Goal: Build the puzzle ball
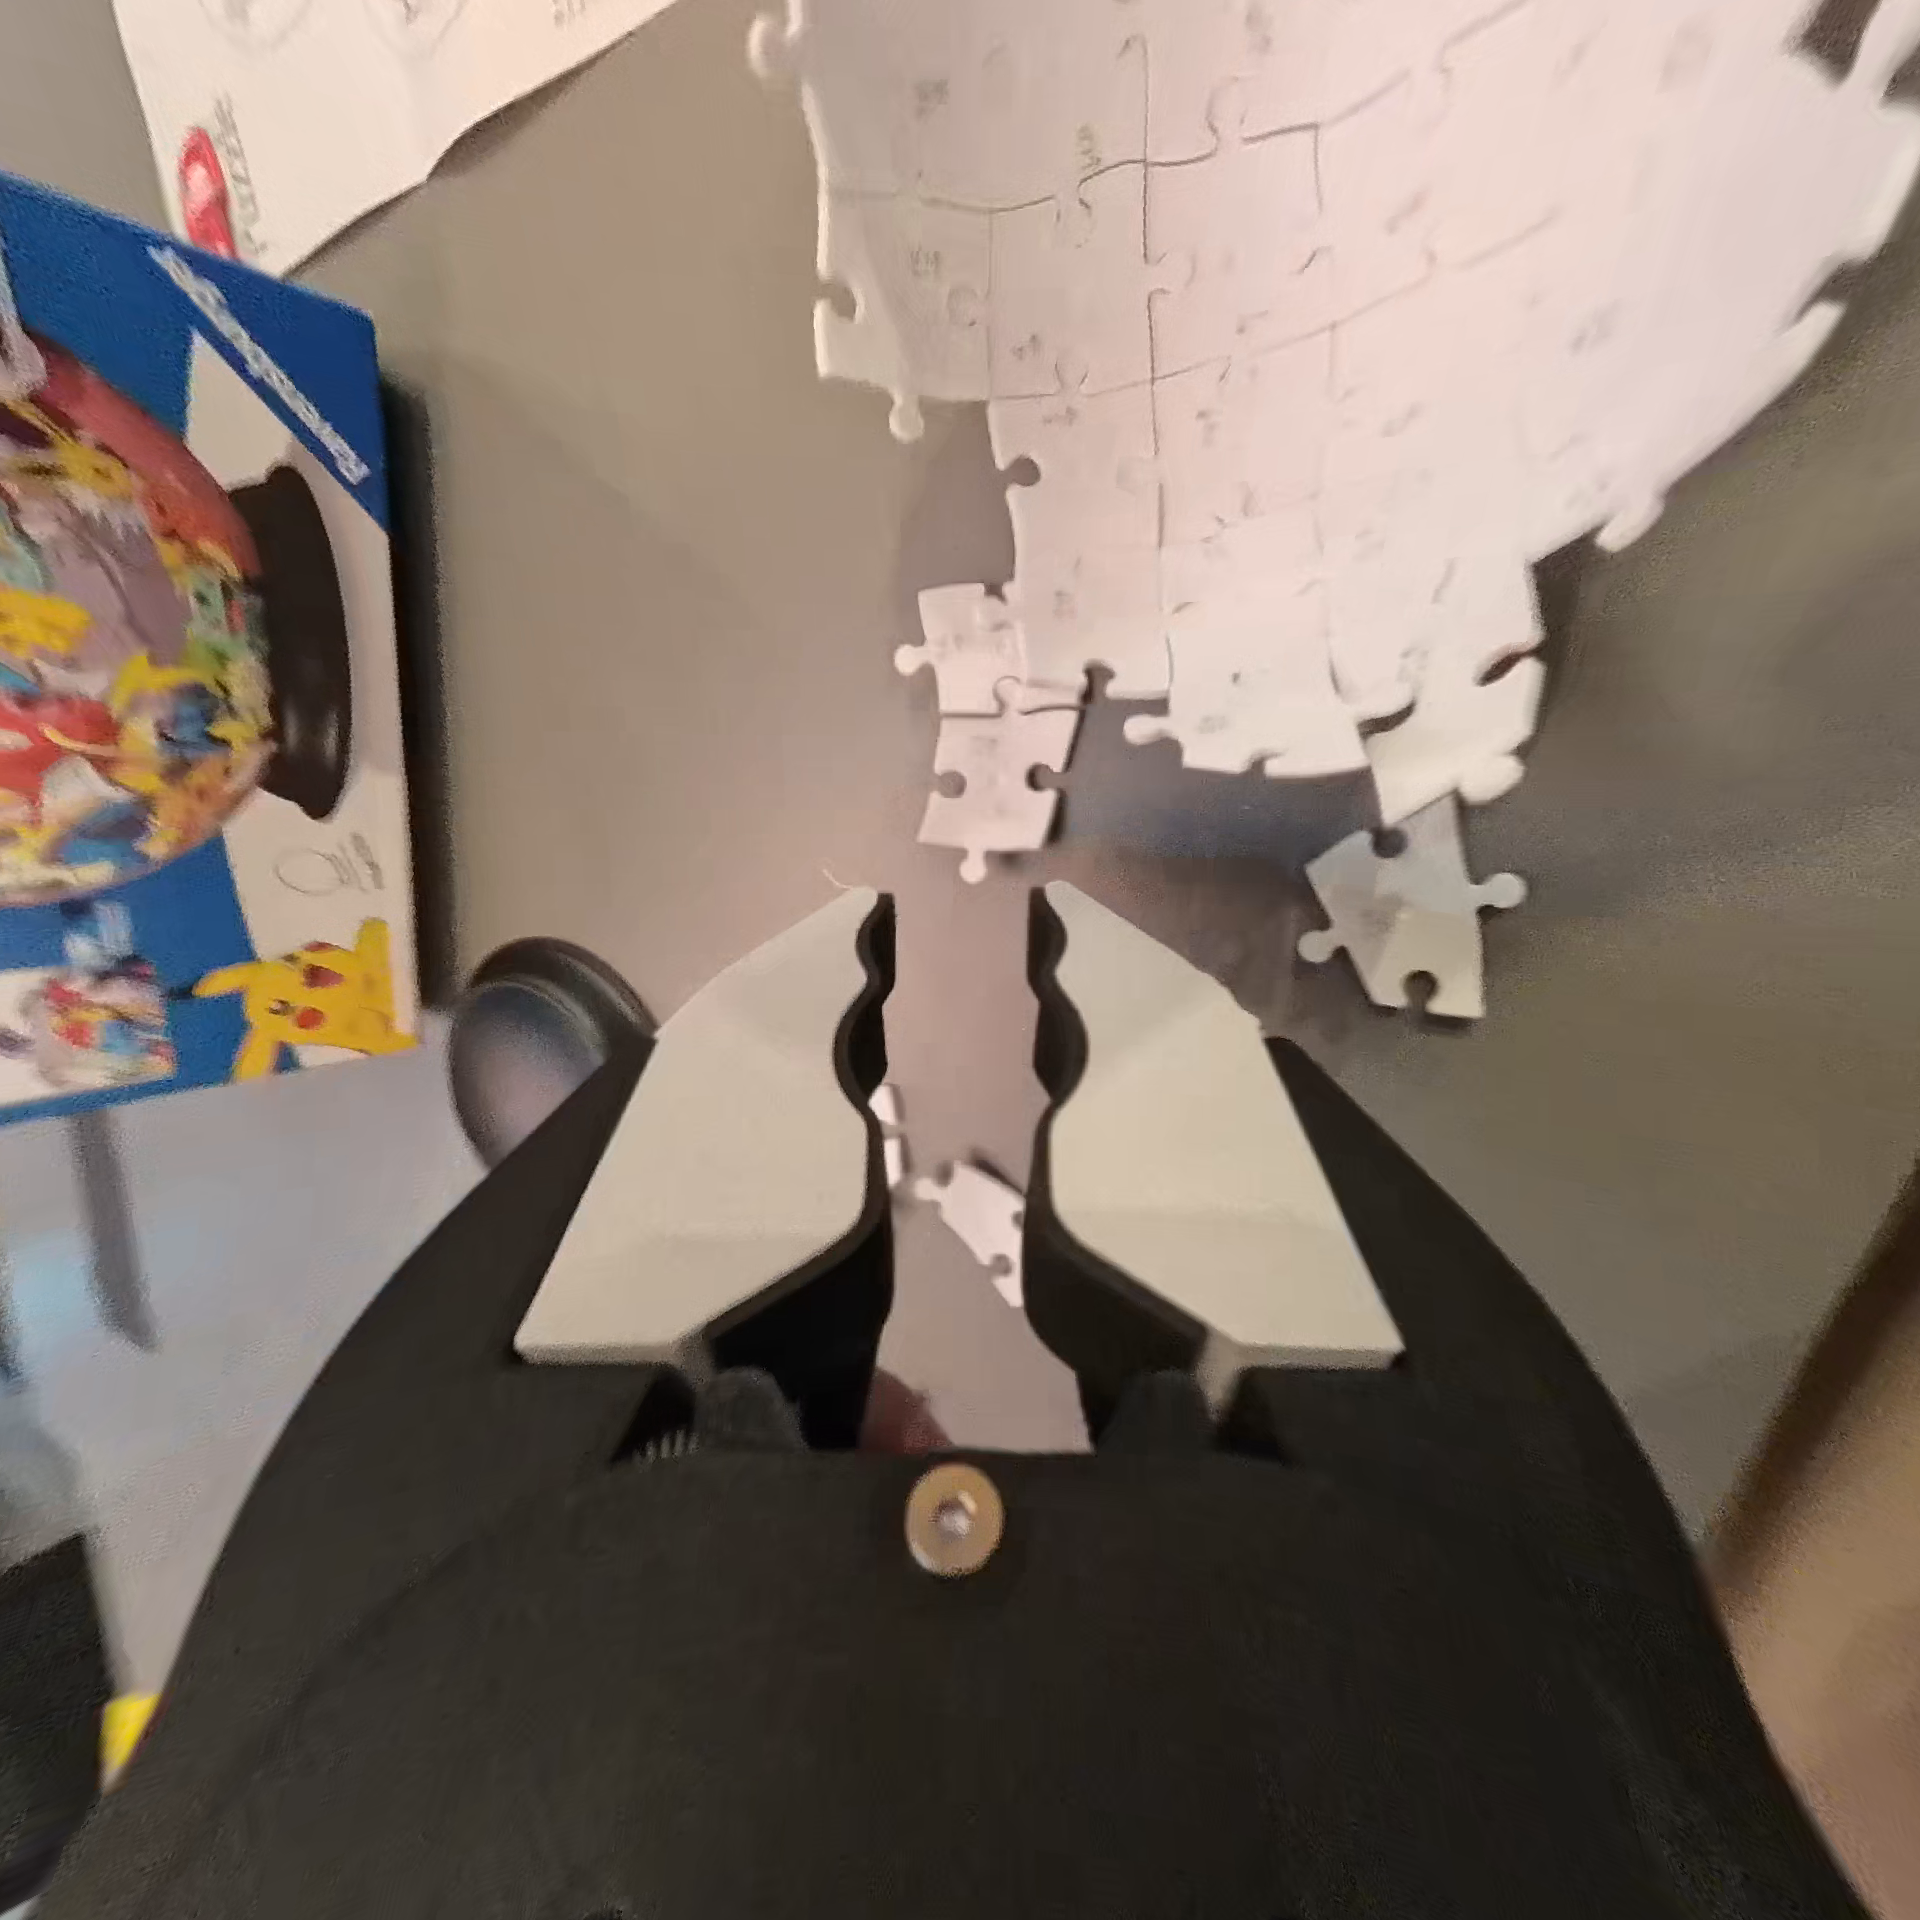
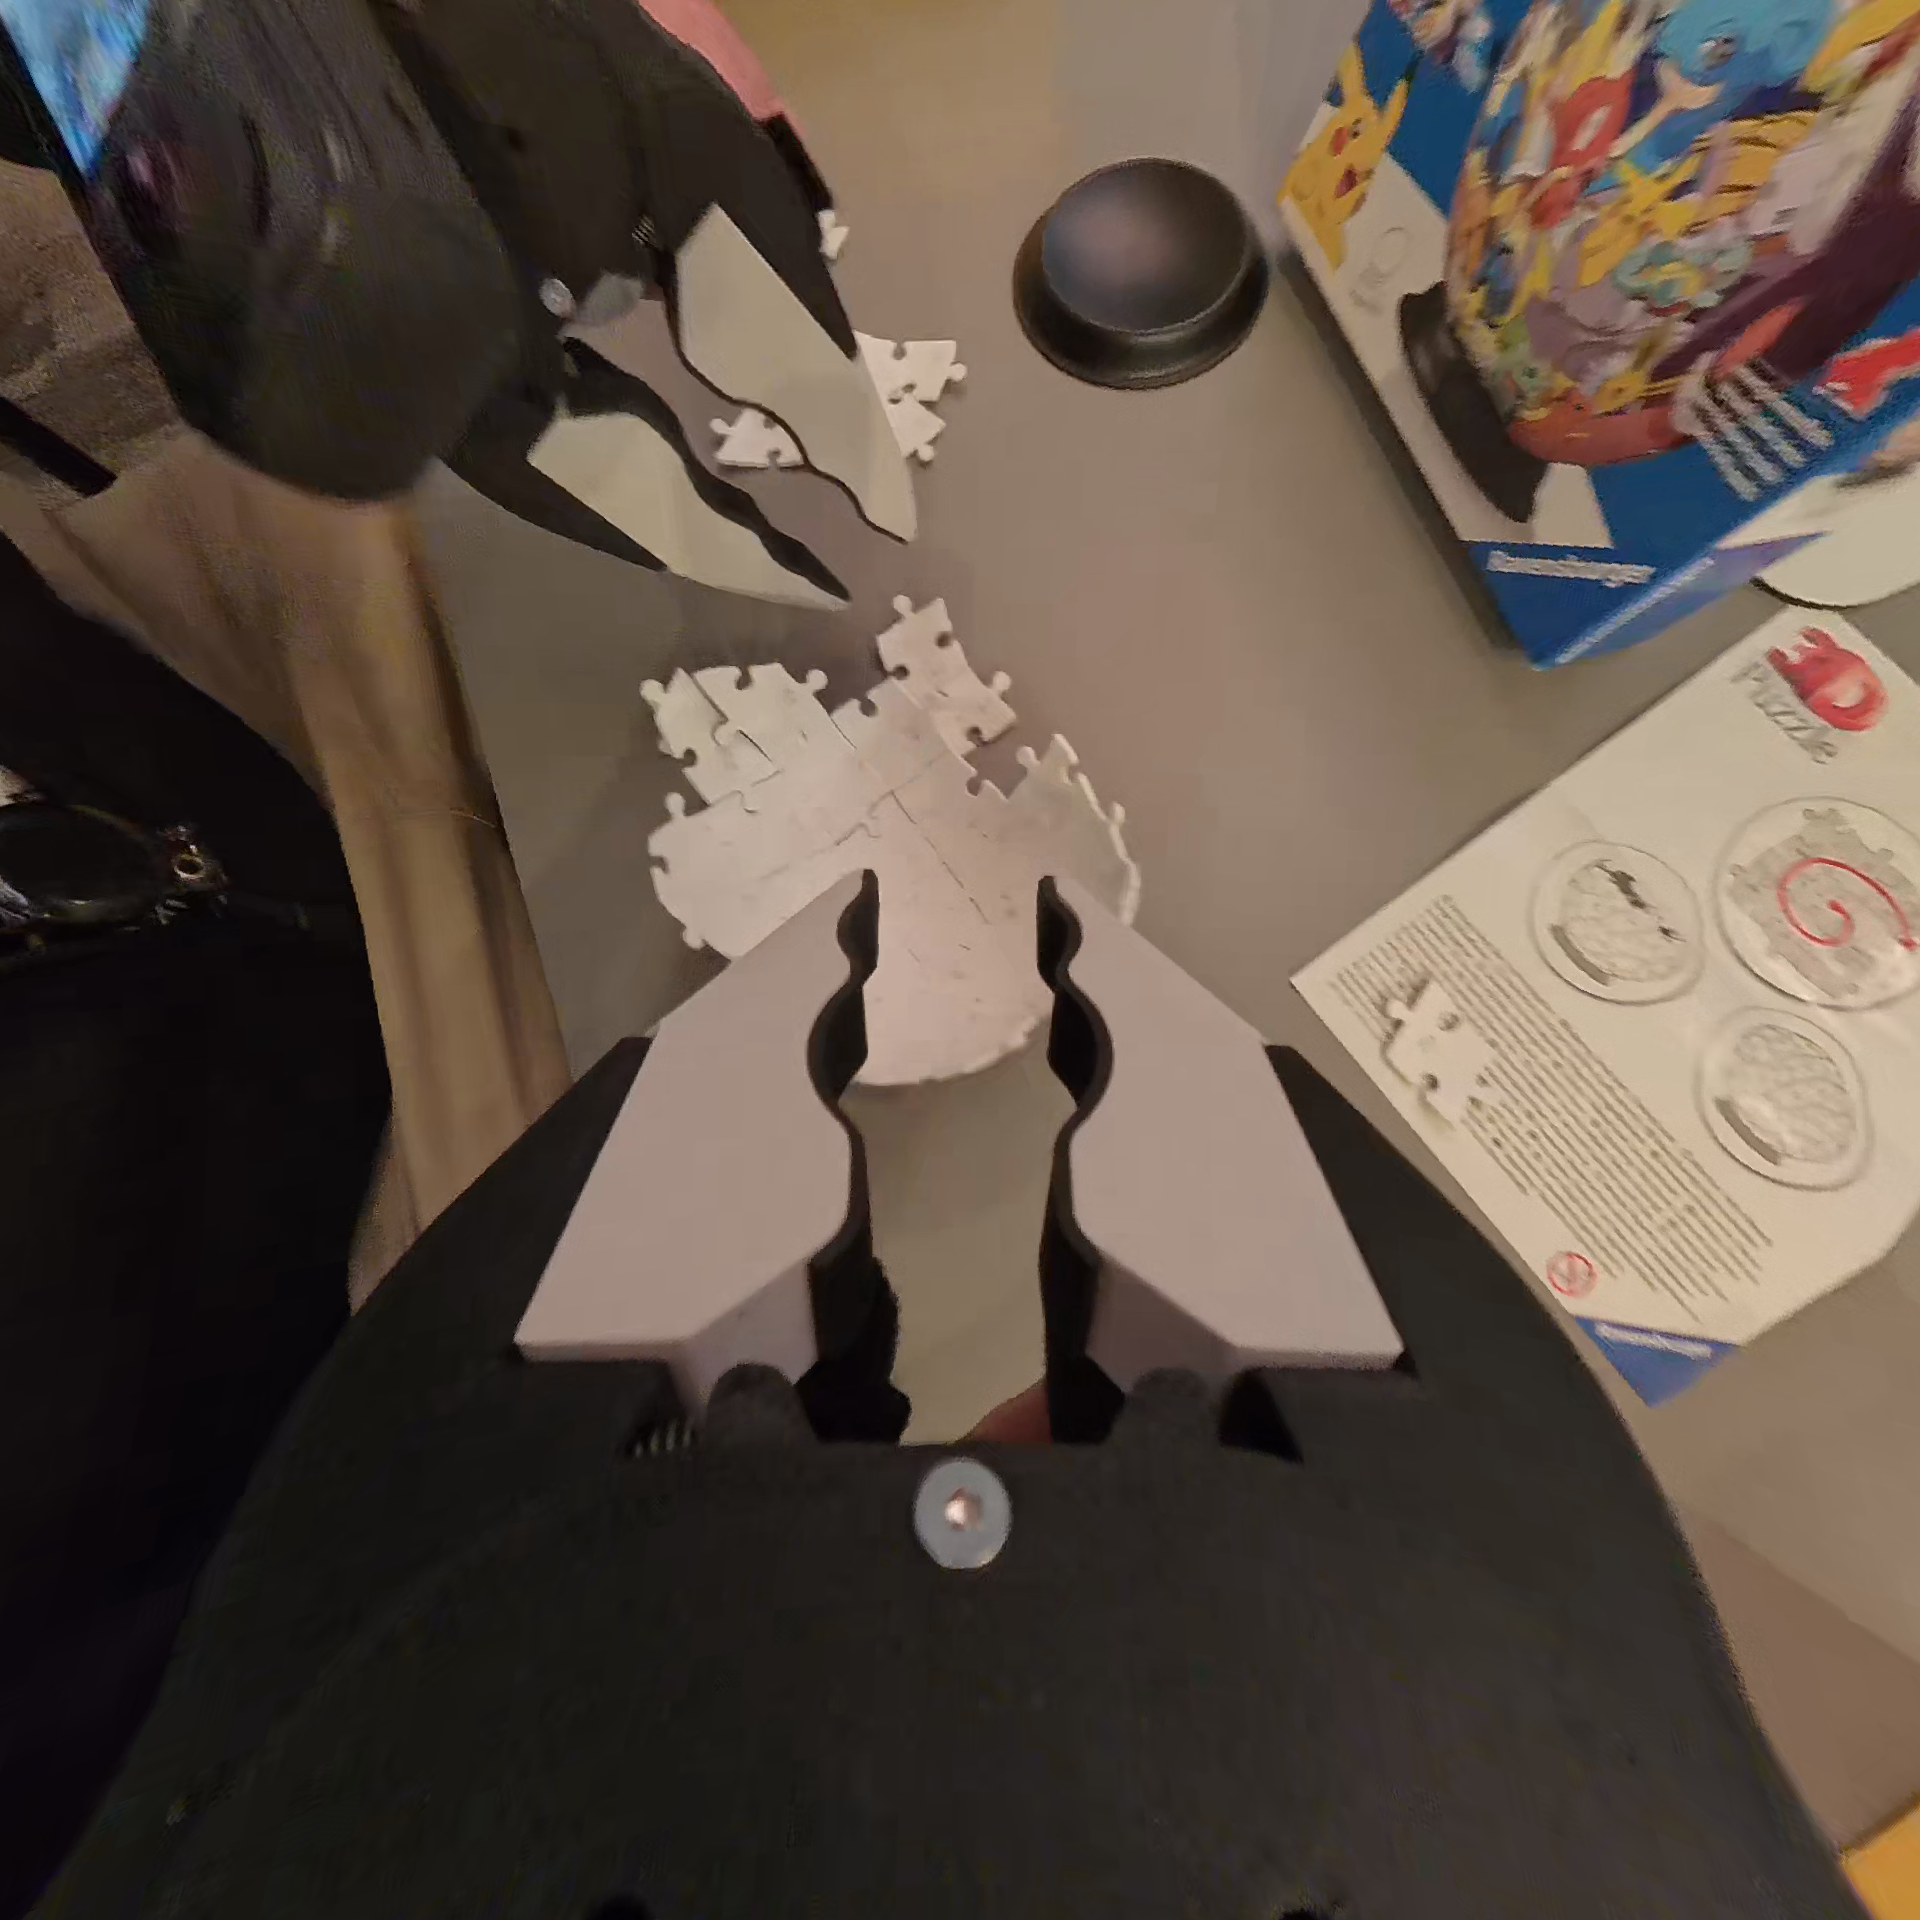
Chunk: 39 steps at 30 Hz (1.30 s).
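Note:
A curved, partly assembled puzzle ball section (image 1: pixel 1299 312) lies white side up on the grey table; it also shows in the right wrist view (image 2: pixel 831 810). Two joined pieces (image 1: pixel 992 727) hang at its near edge, just ahead of my left gripper (image 1: pixel 961 894), which is open and empty. One loose piece (image 1: pixel 1397 925) lies to the right. Small loose pieces (image 1: pixel 977 1216) lie under the left jaws. My right gripper (image 2: pixel 956 883) is open and empty, above the section's near edge. The left gripper (image 2: pixel 873 566) shows beyond the section.
The colourful puzzle box (image 2: pixel 1610 260) stands at the far right, with a black round stand (image 2: pixel 1143 275) beside it. An instruction sheet (image 2: pixel 1610 987) lies to the right. Loose pieces (image 2: pixel 914 384) lie behind the left gripper. A person's clothing (image 2: pixel 156 1039) fills the left side. My hands' fingertips stand some 15 cm from each other.

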Motion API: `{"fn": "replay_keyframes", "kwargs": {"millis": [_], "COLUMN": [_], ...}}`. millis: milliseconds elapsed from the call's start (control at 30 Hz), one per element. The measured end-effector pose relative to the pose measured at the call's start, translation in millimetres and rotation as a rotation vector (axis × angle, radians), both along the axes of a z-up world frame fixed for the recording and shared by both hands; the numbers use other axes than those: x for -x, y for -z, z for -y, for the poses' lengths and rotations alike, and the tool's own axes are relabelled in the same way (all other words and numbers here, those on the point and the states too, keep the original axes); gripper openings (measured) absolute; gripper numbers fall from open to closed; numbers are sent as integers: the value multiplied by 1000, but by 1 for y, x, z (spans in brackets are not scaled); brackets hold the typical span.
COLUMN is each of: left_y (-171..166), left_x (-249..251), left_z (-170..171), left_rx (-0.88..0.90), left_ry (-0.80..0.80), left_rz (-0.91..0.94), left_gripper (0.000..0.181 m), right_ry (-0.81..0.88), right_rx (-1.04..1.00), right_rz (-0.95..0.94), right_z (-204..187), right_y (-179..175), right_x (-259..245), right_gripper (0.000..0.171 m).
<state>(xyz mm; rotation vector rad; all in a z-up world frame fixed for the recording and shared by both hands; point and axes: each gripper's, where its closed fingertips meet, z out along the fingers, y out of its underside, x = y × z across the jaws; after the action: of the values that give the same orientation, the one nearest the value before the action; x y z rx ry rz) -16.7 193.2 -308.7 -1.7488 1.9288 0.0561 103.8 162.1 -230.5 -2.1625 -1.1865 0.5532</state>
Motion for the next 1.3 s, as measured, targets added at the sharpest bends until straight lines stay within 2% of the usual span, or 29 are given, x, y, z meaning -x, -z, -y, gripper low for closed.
{"fn": "replay_keyframes", "kwargs": {"millis": [200, 333, 467, 767, 933, 1167, 1300], "left_y": [-4, 1, 21, 27, 27, 27, 27], "left_x": [6, -5, -6, -19, -23, -30, -33], "left_z": [1, -5, -10, -6, -11, -16, -17], "left_rx": [107, 165, 125, 212, 193, 107, 89], "left_ry": [-122, -132, -42, 36, 56, 167, 205], "left_rz": [156, 220, 90, 125, 123, 77, 87], "left_gripper": [26, 28, 33, 10, 6, 3, 2], "right_ry": [-23, -82, -112, -140, -187, -280, -299], "right_rx": [-10, 9, 24, 61, 120, 368, 438], "right_rz": [35, 79, 35, -15, -22, -21, 18], "right_z": [-19, -34, -44, -48, -59, -76, -81], "right_y": [1, 8, 6, 14, 22, 60, 82], "right_x": [-14, -10, 0, -2, 3, 37, 55], "right_gripper": [32, 32, 31, 31, 32, 33, 35]}}
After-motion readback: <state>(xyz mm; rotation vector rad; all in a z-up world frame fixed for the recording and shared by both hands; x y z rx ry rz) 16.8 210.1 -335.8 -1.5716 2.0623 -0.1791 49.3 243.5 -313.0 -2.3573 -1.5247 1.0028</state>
